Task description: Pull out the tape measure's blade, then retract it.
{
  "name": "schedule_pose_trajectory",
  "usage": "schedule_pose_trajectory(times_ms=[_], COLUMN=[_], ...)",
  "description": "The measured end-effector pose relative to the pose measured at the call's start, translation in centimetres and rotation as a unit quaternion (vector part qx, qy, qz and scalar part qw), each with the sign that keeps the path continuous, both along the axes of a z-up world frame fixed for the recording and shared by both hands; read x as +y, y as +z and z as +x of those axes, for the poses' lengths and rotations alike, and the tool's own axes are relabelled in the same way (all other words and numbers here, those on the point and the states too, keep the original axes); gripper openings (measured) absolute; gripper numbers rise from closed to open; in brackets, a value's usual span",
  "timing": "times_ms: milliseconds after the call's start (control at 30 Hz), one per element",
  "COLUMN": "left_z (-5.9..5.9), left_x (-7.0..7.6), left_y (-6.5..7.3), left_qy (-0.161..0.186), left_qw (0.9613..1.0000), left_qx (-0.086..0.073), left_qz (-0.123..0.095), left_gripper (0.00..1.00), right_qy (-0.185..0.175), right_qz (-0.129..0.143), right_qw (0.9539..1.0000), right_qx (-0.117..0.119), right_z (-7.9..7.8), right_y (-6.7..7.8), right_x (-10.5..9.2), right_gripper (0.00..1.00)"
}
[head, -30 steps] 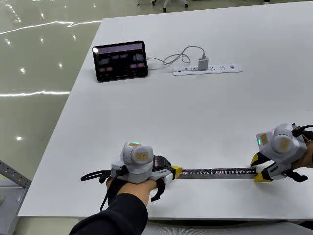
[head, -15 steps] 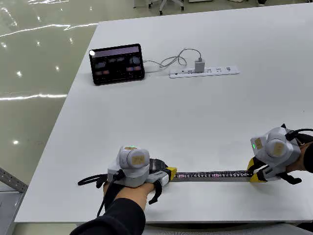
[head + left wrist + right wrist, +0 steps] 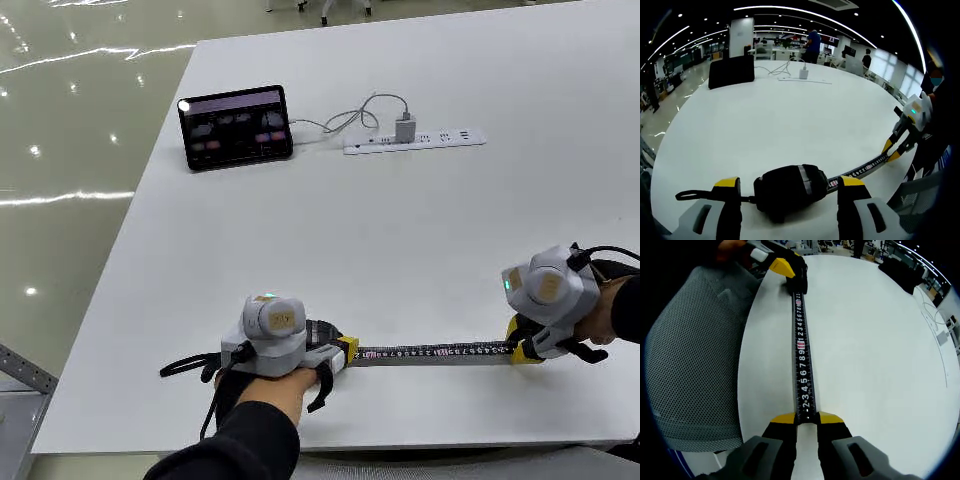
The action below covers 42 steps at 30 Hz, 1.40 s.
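Pinching the blade (image 3: 801,340), which looks thin and springy, by its tip with our right gripper (image 3: 805,418), we see the tape measure case (image 3: 792,192) at 6 o'clock between the spread jaws of our left gripper (image 3: 790,181).

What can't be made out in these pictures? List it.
- End hook of the dark numbered blade: right gripper view, hidden between the right gripper and its yellow tips.
- Black tape measure case: head view, mostly covered by the left gripper.
- Screen of the black tablet: head view, blurred.
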<state>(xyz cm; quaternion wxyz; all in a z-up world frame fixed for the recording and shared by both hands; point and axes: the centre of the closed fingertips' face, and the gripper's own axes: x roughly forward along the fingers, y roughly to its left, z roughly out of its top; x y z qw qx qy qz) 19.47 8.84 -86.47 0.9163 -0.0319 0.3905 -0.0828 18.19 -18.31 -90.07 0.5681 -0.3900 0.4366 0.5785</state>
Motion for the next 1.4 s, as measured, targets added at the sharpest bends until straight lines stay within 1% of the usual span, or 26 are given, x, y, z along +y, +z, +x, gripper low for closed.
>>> schedule_pose_trajectory(times_ms=[100, 167, 200, 267, 367, 433, 467, 500, 533, 600, 667, 800, 900, 967, 1033, 1067, 1267, 1400], left_z=[-0.2, -0.3, -0.3, -0.2, -0.2, -0.2, 0.1, 0.4, 0.5, 0.4, 0.3, 0.3, 0.2, 0.2, 0.2, 0.3, 0.3, 0.3], left_x=[-0.3, -0.5, -0.3, -0.3, -0.1, -0.1, -0.3, -0.2, -0.4, -0.5, -0.5, -0.5, -0.4, -0.4, -0.3, -0.4, -0.4, -0.4], left_y=[-0.1, -0.2, -0.2, -0.2, -0.5, -0.7, -0.6, -0.7, -0.9, -1.1, -1.0, -1.0, -1.0, -1.0, -1.0, -1.1, -1.0, -1.0], left_qy=[0.004, -0.004, 0.001, 0.005, 0.019, 0.026, 0.026, 0.028, 0.016, 0.012, 0.010, 0.005, 0.001, 0.001, 0.001, 0.001, 0.001, -0.001], left_qw=[0.9999, 0.9998, 0.9998, 0.9997, 0.9992, 0.9985, 0.9985, 0.9987, 0.9992, 0.9991, 0.9993, 0.9995, 0.9996, 0.9996, 0.9996, 0.9996, 0.9996, 0.9996], left_qx=[0.010, 0.012, 0.015, 0.015, 0.026, 0.033, 0.030, 0.025, 0.023, 0.035, 0.031, 0.030, 0.027, 0.026, 0.026, 0.026, 0.025, 0.025], left_qz=[-0.014, -0.013, -0.012, -0.017, -0.025, -0.036, -0.039, -0.035, -0.030, -0.020, -0.020, -0.011, -0.004, -0.005, -0.009, -0.010, -0.013, -0.011], left_gripper=[0.68, 0.61, 0.59, 0.59, 0.59, 0.59, 0.59, 0.59, 0.59, 0.60, 0.59, 0.58, 0.58, 0.58, 0.58, 0.58, 0.58, 0.58], right_qy=[-0.004, -0.009, -0.012, -0.014, -0.017, -0.018, -0.018, -0.018, -0.017, -0.019, -0.018, -0.021, -0.023, -0.018, -0.019, -0.017, -0.023, -0.022], right_qz=[0.004, 0.009, 0.011, 0.015, 0.017, 0.018, 0.018, 0.018, 0.018, 0.018, 0.017, 0.018, 0.023, 0.025, 0.026, 0.028, 0.027, 0.027], right_qw=[1.0000, 0.9999, 0.9998, 0.9998, 0.9997, 0.9996, 0.9997, 0.9997, 0.9997, 0.9996, 0.9996, 0.9996, 0.9994, 0.9993, 0.9993, 0.9992, 0.9991, 0.9991], right_qx=[-0.002, -0.004, -0.005, -0.007, -0.007, -0.009, -0.007, -0.008, -0.009, -0.007, -0.008, -0.007, -0.012, -0.019, -0.019, -0.022, -0.022, -0.025], right_z=[-0.1, 0.1, 0.2, 0.3, 0.4, 0.4, 0.3, 0.2, 0.3, 0.2, 0.3, 0.4, 0.6, 0.7, 0.7, 0.7, 0.7, 0.8], right_y=[0.6, 0.9, 1.2, 1.6, 2.0, 2.2, 2.2, 2.2, 2.3, 2.1, 2.0, 1.8, 1.6, 1.5, 1.4, 1.3, 1.0, 1.2], right_x=[0.1, 0.2, 0.3, 0.4, 0.4, 0.4, 0.4, 0.5, 0.5, 0.4, 0.4, 0.3, 0.2, 0.2, 0.2, 0.1, 0.1, 0.2], right_gripper=[0.10, 0.10, 0.10, 0.10, 0.10, 0.10, 0.10, 0.10, 0.10, 0.10, 0.10, 0.10, 0.10, 0.10, 0.10, 0.10, 0.10, 0.10])
